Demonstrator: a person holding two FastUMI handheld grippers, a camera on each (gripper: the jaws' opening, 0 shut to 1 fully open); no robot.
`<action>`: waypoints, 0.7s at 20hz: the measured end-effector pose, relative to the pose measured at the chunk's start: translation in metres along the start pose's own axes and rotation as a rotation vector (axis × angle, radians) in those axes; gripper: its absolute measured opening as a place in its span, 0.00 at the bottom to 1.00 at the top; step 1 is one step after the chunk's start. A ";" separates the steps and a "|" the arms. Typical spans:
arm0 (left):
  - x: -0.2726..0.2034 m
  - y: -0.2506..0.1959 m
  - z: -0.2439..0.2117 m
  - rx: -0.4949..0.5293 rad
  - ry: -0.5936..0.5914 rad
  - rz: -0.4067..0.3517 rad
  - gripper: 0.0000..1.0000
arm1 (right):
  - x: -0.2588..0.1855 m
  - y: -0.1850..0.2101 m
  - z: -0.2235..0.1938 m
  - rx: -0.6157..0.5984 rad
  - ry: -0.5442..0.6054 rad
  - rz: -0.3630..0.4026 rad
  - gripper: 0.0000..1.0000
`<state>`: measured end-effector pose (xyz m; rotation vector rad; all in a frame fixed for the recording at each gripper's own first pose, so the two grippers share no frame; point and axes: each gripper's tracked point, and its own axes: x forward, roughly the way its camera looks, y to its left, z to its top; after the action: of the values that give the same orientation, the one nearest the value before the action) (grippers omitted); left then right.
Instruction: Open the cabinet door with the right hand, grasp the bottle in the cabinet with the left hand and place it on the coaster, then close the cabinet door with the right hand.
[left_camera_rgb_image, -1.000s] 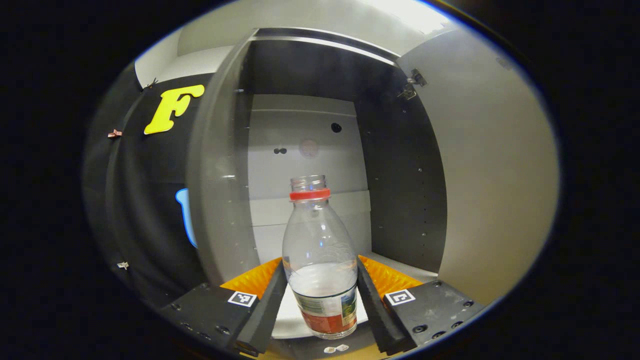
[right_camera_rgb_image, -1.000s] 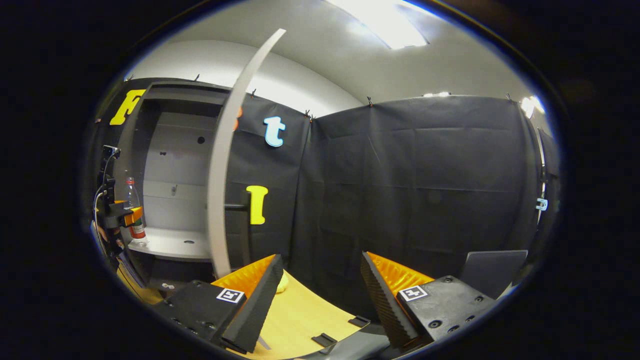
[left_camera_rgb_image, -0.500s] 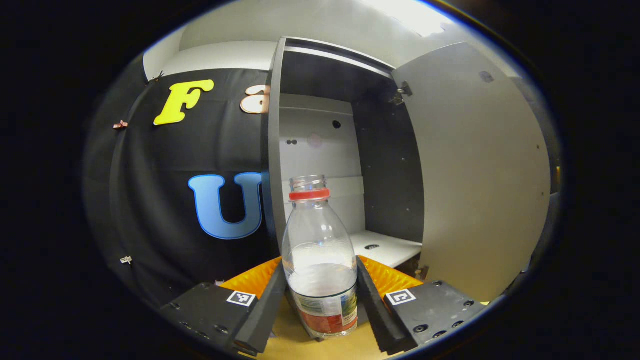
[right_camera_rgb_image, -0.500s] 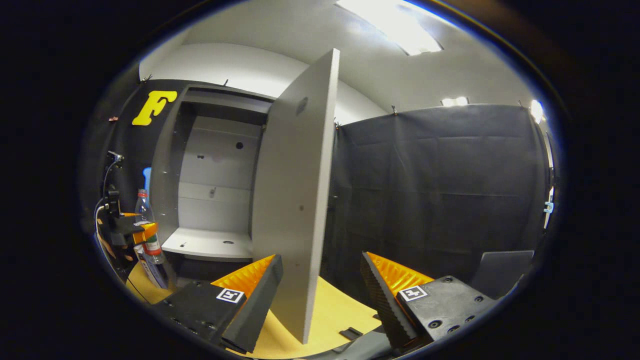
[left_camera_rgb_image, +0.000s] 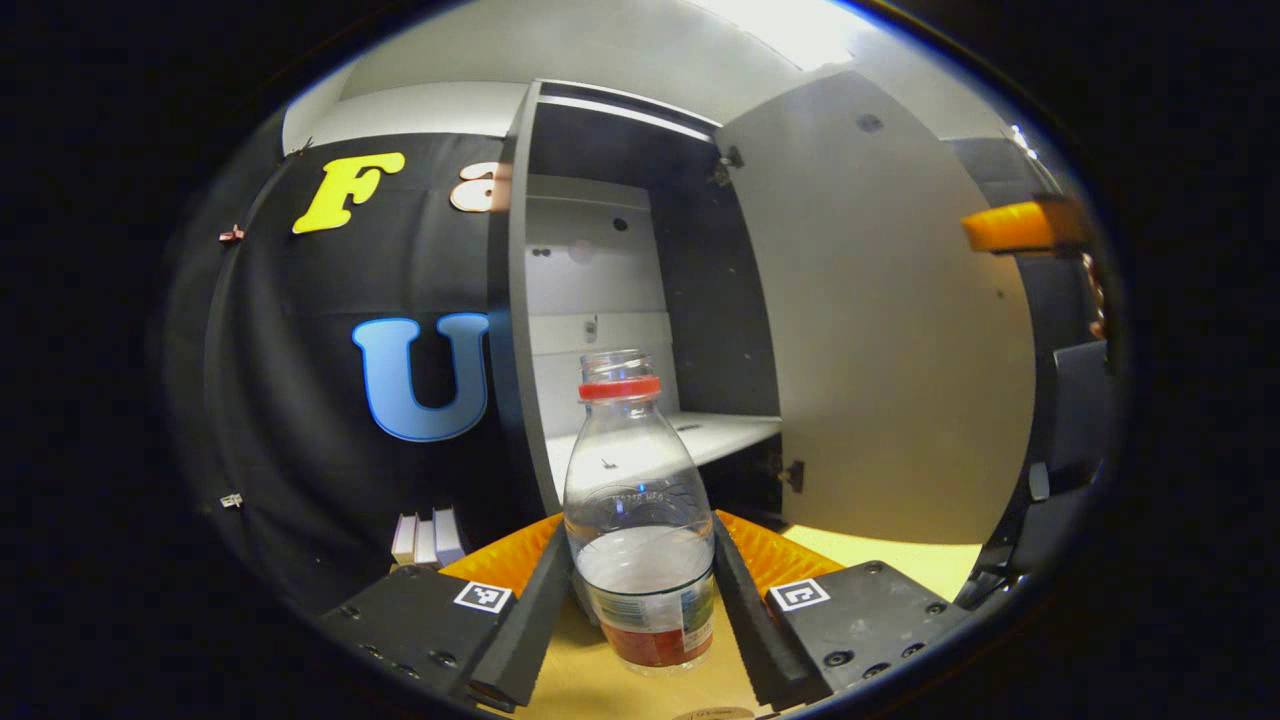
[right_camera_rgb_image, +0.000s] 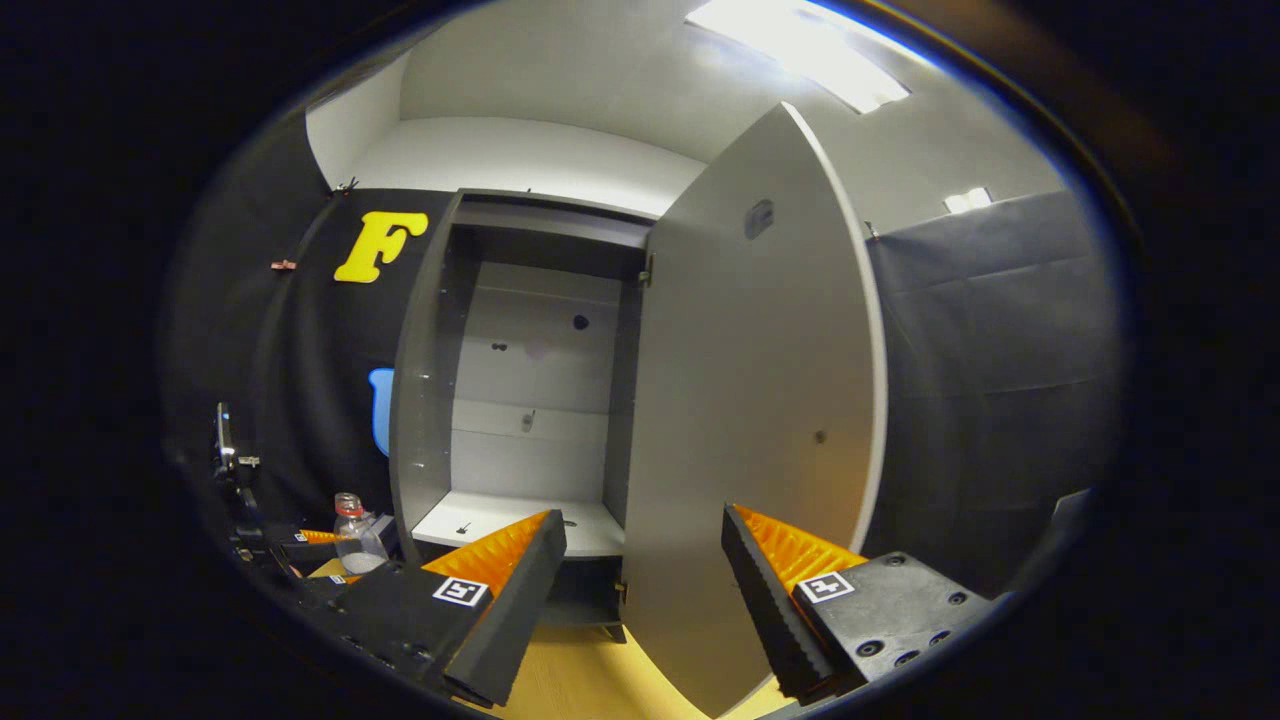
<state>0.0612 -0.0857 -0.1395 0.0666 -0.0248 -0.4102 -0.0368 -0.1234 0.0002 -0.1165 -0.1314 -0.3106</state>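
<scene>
L gripper (left_camera_rgb_image: 640, 590) jaws clamp bottle (left_camera_rgb_image: 640, 520) upright above table (left_camera_rgb_image: 600, 680), outside cabinet (right_camera_rgb_image: 520, 400); R gripper (right_camera_rgb_image: 640, 600) jaws wide, empty, before door (right_camera_rgb_image: 750, 450).

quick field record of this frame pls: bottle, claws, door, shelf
bottle: clear plastic bottle with red neck ring, no cap, partly filled, upright, outside the cabinet, above the wooden tabletop
left claw: shut on the bottle's lower body
right claw: open, holding nothing, facing the door
door: grey cabinet door swung open
shelf: white cabinet shelf with no bottle on it
coaster: cannot confirm
</scene>
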 end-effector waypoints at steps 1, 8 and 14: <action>-0.005 -0.007 -0.016 0.006 0.017 -0.003 0.79 | 0.006 0.006 -0.010 -0.002 0.019 0.026 0.96; -0.024 -0.046 -0.114 -0.052 0.056 0.001 0.78 | 0.030 0.027 -0.088 0.020 0.145 0.146 0.96; -0.041 -0.043 -0.175 -0.089 0.080 0.094 0.79 | 0.035 0.054 -0.139 0.104 0.245 0.220 0.96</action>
<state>0.0133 -0.0983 -0.3178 -0.0063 0.0688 -0.3142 0.0284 -0.1017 -0.1365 0.0112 0.1084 -0.0969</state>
